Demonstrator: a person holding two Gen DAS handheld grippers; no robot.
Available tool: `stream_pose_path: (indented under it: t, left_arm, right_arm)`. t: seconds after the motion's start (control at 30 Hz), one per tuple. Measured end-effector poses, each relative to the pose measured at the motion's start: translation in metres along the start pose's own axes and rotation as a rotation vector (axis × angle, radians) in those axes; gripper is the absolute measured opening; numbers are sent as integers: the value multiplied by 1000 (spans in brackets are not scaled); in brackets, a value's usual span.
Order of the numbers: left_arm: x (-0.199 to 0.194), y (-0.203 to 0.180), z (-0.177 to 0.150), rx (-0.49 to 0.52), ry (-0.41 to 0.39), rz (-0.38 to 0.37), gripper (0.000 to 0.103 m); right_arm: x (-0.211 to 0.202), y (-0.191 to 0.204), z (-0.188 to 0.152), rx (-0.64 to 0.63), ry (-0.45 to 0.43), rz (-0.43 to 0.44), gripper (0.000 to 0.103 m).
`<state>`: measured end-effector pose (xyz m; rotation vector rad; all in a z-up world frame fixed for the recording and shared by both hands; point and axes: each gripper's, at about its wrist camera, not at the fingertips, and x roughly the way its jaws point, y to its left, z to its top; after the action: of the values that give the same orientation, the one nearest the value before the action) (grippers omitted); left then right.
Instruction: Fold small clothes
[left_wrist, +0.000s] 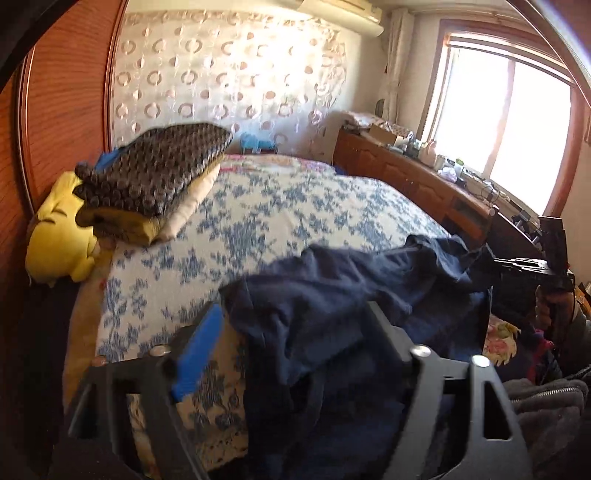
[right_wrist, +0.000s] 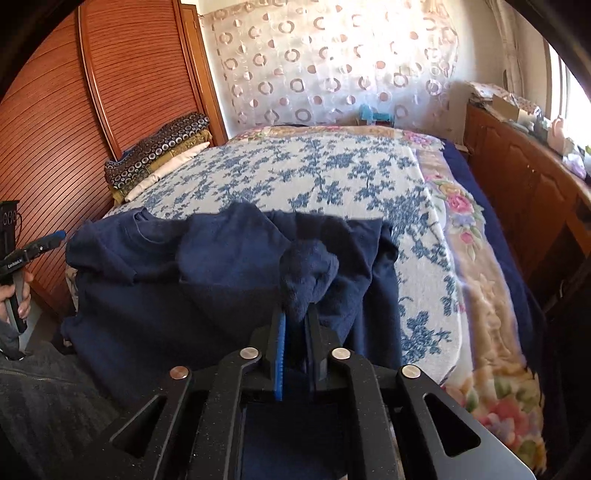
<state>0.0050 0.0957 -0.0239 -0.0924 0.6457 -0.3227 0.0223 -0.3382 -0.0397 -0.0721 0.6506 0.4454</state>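
Right wrist view: right tool (right_wrist: 297, 321) pinches the soft, limp navy garment (right_wrist: 166, 280) at the bed's (right_wrist: 332, 173) near edge; left tool (left_wrist: 295, 321) gapes wide; grab hems.

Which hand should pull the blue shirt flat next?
Probably the right. The right gripper already has its jaws shut on a bunched fold of the dark navy cloth shirt. The left gripper has jaws wide open, gripping nothing, with cloth draped between them.
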Motion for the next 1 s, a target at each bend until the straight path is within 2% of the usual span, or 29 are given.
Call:
stream_pose_path:
  t: [0.03,0.1,0.13,0.3,0.4,0.53,0.63,0.7,0.73,0.8,1.0]
  left_arm:
    - [2,-1,3,3,0,-1,79]
    - [10,-1,11,11,-5,2,79]
    - [14,0,14,12,-6,6,79]
    - [45,0,27,16,38,-2,79]
    - [67,0,24,19,87,12,79]
    - [80,-1,15,15,131,-16,77]
    - [79,-4,8,26,140,-24,65]
    - [76,-5,5,31,133,-25,38]
    - [74,-5,3,34,134,-20,32]
    - [68,-7,1,42,128,-24,11]
    - [53,-19,-9,64,135,-55,6]
  right_arm:
    - [-4,0,2,-2,-10,-8,29]
    - [-11,0,6,0,-39,-5,40]
    - [-14,1,8,0,-52,2,42]
    - [-1,12,23,-45,-58,7,45]
    - [24,22,35,-62,-44,47,45]
    - [66,36,54,-91,-7,83,45]
    - [101,37,64,-93,45,124,45]
    - [120,36,68,-89,78,124,45]
    - [126,36,69,-94,87,112,45]
    - [135,36,72,-93,100,108,45]
    - [139,39,73,-74,105,133,45]
